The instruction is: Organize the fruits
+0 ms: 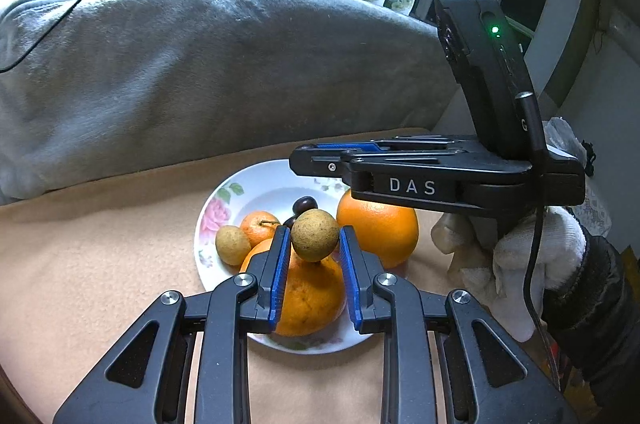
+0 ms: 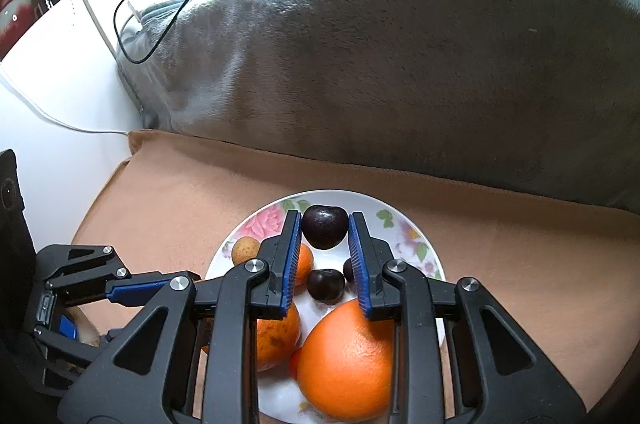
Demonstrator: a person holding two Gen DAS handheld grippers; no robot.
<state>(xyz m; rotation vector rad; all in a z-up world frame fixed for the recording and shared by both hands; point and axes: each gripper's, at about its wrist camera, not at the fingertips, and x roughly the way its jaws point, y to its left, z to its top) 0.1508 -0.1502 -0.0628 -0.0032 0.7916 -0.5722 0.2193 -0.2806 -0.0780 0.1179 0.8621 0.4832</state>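
Above a flowered plate [image 1: 224, 193] on a tan cloth [image 1: 100, 244], both grippers carry small fruit over the pile. At the near edge of the plate, the left gripper [image 1: 315, 238] has its blue pads [image 1: 280, 264] closed to a narrow gap on a brownish round fruit [image 1: 314, 234], pinched at its widest part and lifted clear of the orange [image 1: 310, 300] beneath. From the right side, the right gripper [image 2: 324, 230] is likewise drawn in around a dark cherry [image 2: 324, 226], held at the very fingertips above the plate's far half. Two more cherries [image 2: 325, 285] lie directly under it, between its fingers and the large orange [image 2: 344, 356] at the near right. A second brownish fruit [image 1: 233, 244] and a small tangerine [image 1: 260, 226] sit at the plate's left. Each held fruit lies straight ahead of its own tool along the finger line, so the coming move appears to turn on height alone: a lowering and release onto whichever free patch of plate suits. The right gripper's fruit hangs nearer the bare far rim. A grey blanket [image 1: 200, 63] rises behind.
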